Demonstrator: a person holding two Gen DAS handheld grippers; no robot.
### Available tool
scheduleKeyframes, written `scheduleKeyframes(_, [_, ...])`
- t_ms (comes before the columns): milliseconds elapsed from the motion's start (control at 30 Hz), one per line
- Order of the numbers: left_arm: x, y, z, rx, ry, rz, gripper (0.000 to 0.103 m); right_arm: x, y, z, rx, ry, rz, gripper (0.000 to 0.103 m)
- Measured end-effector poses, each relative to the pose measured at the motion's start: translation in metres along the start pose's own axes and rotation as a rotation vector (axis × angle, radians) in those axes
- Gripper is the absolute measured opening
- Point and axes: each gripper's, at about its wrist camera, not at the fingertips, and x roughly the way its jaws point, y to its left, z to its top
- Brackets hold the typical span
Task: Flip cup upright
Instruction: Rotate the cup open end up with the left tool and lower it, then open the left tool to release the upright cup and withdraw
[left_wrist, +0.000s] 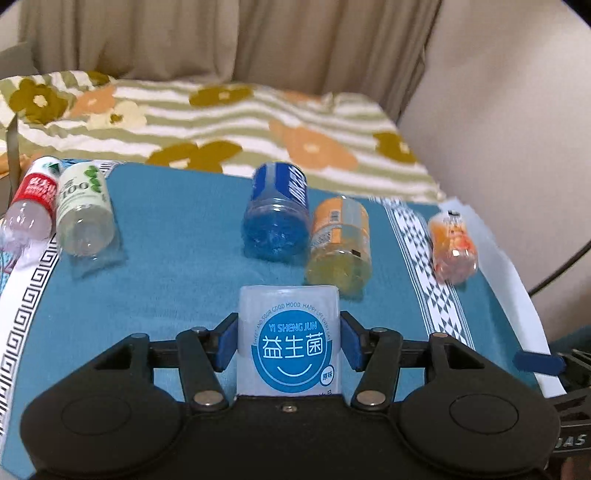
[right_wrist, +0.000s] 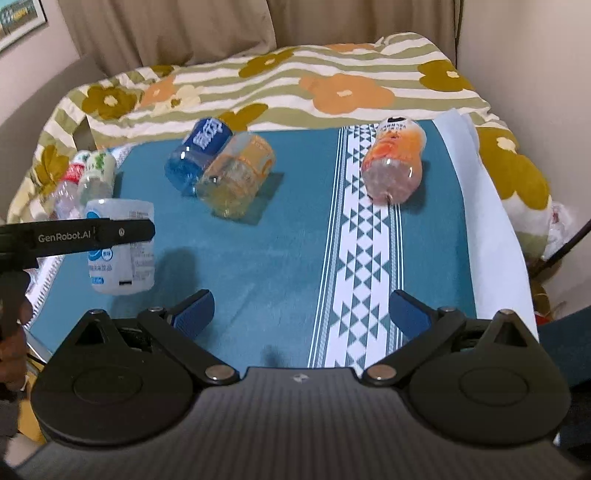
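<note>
My left gripper (left_wrist: 288, 341) is shut on a white bottle with a blue round label (left_wrist: 288, 339). In the right wrist view the same bottle (right_wrist: 120, 247) hangs a little above the blue cloth, held cap end down by the left gripper (right_wrist: 92, 234). My right gripper (right_wrist: 301, 314) is open and empty over the near part of the cloth. Several other bottles lie on their sides: a blue one (left_wrist: 277, 210), a yellow-orange one (left_wrist: 340, 243) and an orange-pink one (left_wrist: 452, 245).
A blue patterned cloth (right_wrist: 288, 251) covers the table. Two more bottles, red-labelled (left_wrist: 31, 206) and green-labelled (left_wrist: 85, 210), lie at the far left. A floral blanket (right_wrist: 295, 85) lies behind, with curtains beyond. White paper (right_wrist: 491, 240) edges the right side.
</note>
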Motion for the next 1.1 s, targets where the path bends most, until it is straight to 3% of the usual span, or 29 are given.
scheduleKeyframes(200, [-0.005, 0.01, -0.022, 0.059, -0.226, 0.034, 0.061, -0.003, 0.019, -0.016, -0.063, -0.014, -0.065, 0.103])
scheduleKeyframes(333, [0.007, 0.011, -0.027, 0.096, -0.281, 0.035, 0.062, 0.0, 0.032, -0.026, -0.078, -0.027, -0.062, 0.103])
scheduleKeyframes(600, [0.022, 0.012, -0.035, 0.131, -0.273, 0.018, 0.062, 0.003, 0.07, -0.038, -0.234, -0.06, -0.082, 0.103])
scheduleKeyframes(1100, [0.012, 0.009, -0.05, 0.164, -0.249, 0.046, 0.064, 0.007, 0.069, -0.043, -0.202, -0.057, -0.08, 0.103])
